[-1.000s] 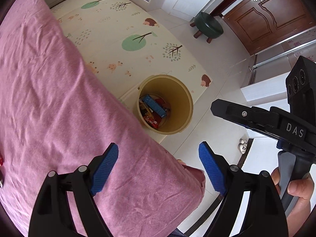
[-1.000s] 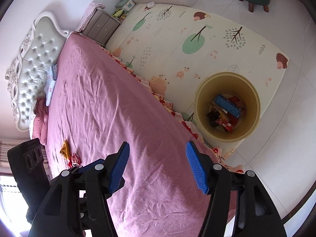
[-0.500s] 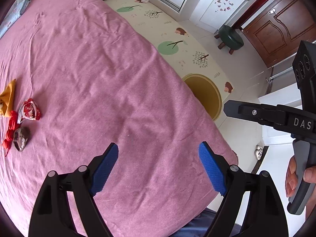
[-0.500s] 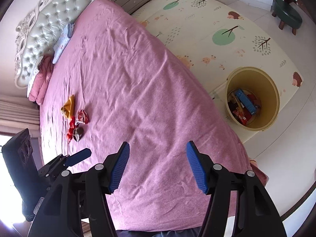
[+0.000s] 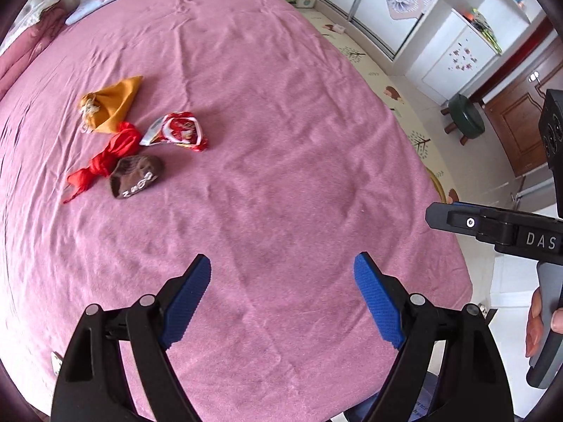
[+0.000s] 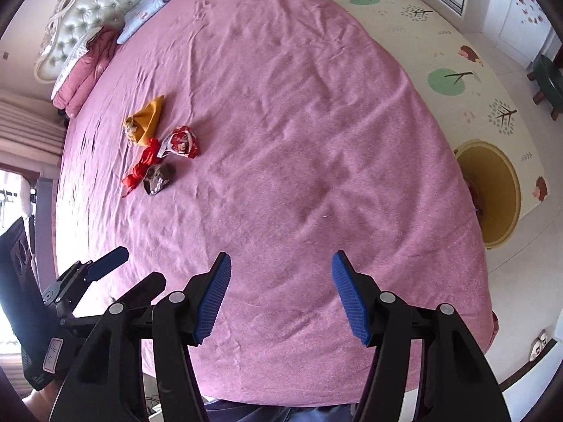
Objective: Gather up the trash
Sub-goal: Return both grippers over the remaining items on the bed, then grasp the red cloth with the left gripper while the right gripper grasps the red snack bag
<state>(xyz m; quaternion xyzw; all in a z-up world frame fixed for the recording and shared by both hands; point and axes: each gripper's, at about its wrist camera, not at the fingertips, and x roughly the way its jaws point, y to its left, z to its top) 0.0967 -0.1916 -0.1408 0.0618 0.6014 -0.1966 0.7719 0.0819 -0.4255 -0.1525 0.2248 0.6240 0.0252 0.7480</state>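
So I'm between pickups here: left tool [image 5: 281, 295] and right tool [image 6: 279, 293] are both spread wide with nothing in them, hovering over the near end of the bed [image 5: 299, 140]. The trash pile [image 5: 130, 133] sits well ahead to the left, far from the bin [image 6: 492, 190] on the floor off the bed's right side. I'd go for the red strip [image 5: 102, 161], long axis running near-left to far-right, so the jaws should close across it.

I have swung both tongs from the bin [image 6: 492, 190] toward the trash pile [image 5: 133, 140] on the bed [image 5: 281, 176]
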